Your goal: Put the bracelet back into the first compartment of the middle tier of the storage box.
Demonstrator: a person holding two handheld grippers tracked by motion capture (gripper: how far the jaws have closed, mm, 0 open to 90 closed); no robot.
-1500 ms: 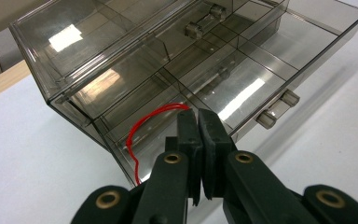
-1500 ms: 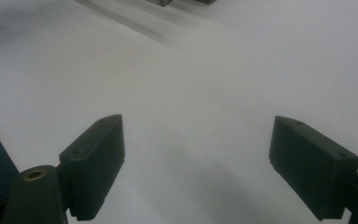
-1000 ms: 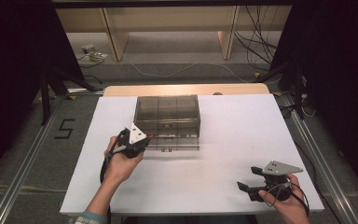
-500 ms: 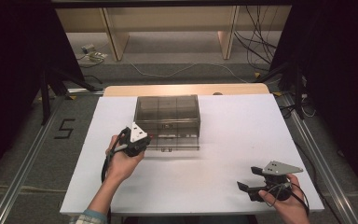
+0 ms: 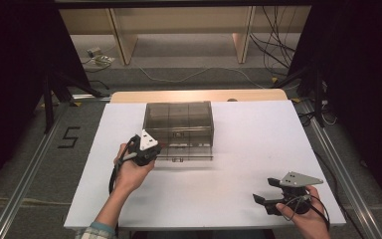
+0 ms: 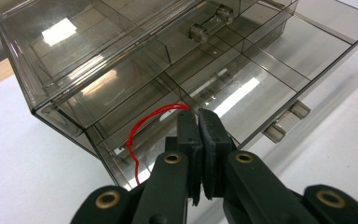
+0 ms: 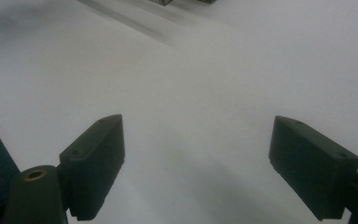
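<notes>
A smoky see-through drawer box (image 5: 179, 117) stands on the white table (image 5: 258, 144), with its lower drawer (image 5: 186, 152) pulled out toward me. In the left gripper view the open drawer (image 6: 261, 88) shows empty divided compartments. My left gripper (image 5: 160, 146) hovers at the drawer's left front corner, its jaws pressed together. A thin red loop, like a rubber band (image 6: 131, 135), is pinched at the tips of the left gripper (image 6: 199, 114) and hangs over the drawer. My right gripper (image 5: 266, 191) rests near the table's front right, open, and the right gripper (image 7: 196, 126) has bare table between its fingers.
The box's upper drawer (image 6: 121, 56) is closed, with a clear bar handle (image 6: 209, 23). A wooden strip (image 5: 199, 95) runs along the table's far edge. Cables lie on the floor beyond, and metal rails (image 5: 25, 194) flank the table.
</notes>
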